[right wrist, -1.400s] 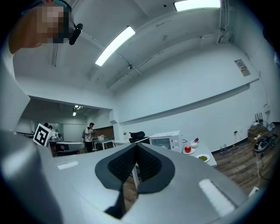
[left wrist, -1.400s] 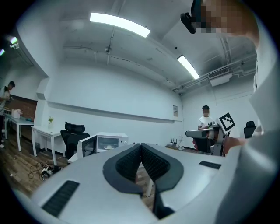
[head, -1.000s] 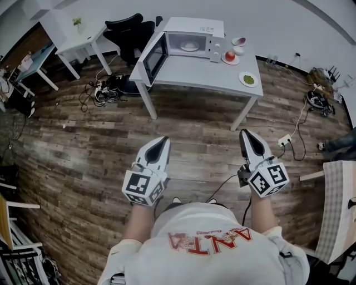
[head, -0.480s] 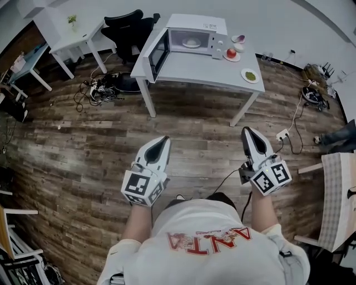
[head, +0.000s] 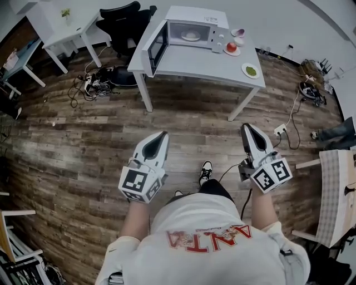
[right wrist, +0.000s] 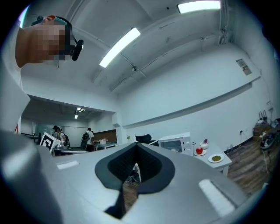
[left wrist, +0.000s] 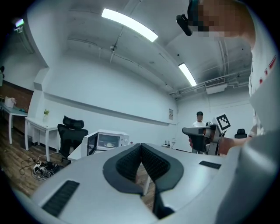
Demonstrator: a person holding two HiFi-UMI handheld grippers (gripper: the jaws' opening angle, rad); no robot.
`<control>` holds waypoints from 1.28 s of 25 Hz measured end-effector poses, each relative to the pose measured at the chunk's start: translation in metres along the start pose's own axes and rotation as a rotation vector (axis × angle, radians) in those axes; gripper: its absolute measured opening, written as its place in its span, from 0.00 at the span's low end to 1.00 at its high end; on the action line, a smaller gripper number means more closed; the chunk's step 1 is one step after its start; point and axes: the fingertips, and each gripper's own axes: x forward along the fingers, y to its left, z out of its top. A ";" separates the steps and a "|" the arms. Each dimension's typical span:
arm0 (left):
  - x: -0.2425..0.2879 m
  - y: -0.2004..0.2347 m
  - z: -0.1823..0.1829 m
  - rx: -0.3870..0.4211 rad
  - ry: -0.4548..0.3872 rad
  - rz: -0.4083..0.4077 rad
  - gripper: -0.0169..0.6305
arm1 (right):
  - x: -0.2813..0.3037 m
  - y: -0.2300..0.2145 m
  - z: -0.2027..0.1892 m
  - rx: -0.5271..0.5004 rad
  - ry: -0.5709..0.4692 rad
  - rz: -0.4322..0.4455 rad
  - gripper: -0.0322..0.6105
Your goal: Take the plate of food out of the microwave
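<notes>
Left gripper is held low in front of the person, jaws closed tip to tip, nothing between them. Right gripper is the same: jaws pressed together, empty. Both point level toward the white table and are well apart from it, over the wood floor.

Microwave stands at the back of the table, with its door swung open to the left. The plate of food sits inside the cavity — pale plate with a pale mound on it; what the food is cannot be made out.

- Right of the microwave: a plate with a red fruit, and a small bowl just behind it.
- Near the table's right front corner: a plate with green food.
- Black office chair behind the table's left end.
- Small white desk further left.
- Tangle of cables on the floor between desk and table.

One shoe of the person is on the floor between the two grippers. In the gripper views other people stand far off in the room.
</notes>
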 end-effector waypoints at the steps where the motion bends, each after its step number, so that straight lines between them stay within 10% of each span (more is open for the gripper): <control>1: 0.004 0.004 0.001 -0.001 0.000 0.004 0.04 | 0.005 -0.003 0.001 -0.009 -0.010 -0.008 0.05; 32: 0.279 0.023 0.029 0.067 0.040 0.130 0.04 | 0.155 -0.271 0.000 0.146 0.057 0.089 0.05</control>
